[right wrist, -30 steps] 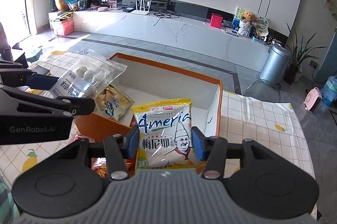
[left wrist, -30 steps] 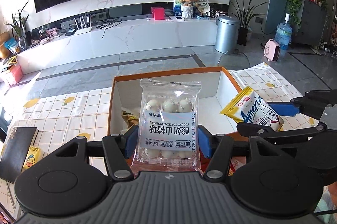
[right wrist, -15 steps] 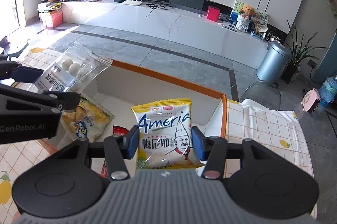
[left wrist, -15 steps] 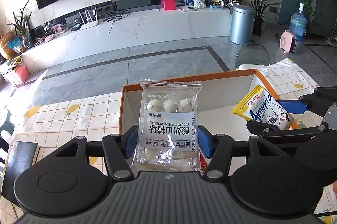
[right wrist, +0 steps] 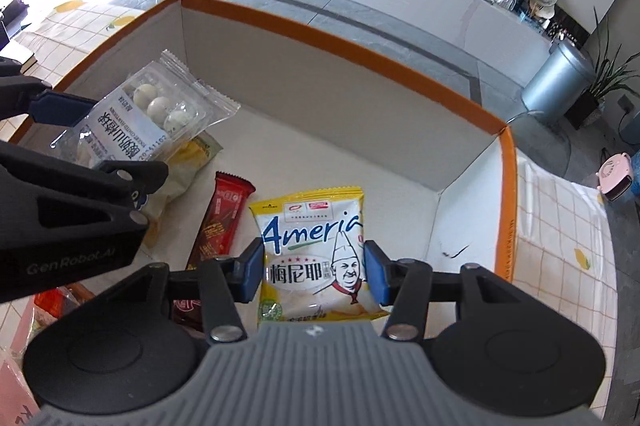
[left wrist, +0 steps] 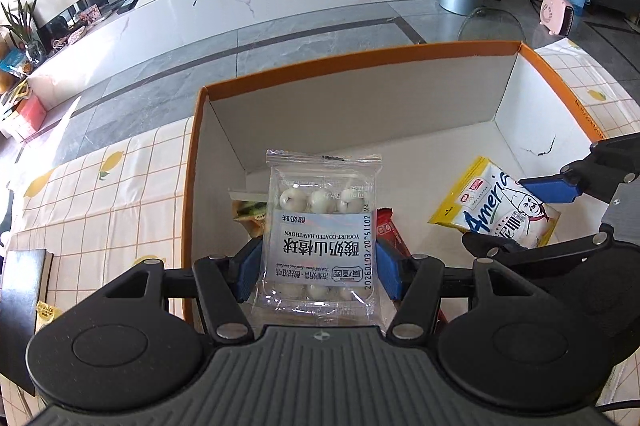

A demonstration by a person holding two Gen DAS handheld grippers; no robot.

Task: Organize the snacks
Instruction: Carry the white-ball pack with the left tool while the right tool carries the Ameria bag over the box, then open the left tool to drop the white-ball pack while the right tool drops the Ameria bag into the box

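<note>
Marble floor and a long white media bench stretch behind the lemon-print tablecloth (left wrist: 120,162), where an orange-rimmed box (right wrist: 352,38) sits open. Over it, the left gripper (left wrist: 318,268) clamps a clear pack of yogurt hawthorn balls (left wrist: 322,234), and the right gripper (right wrist: 314,276) pinches a yellow chip bag (right wrist: 316,250). On the box floor to the left lie a red bar wrapper (right wrist: 222,214) and a yellow packet (right wrist: 188,162).
</note>
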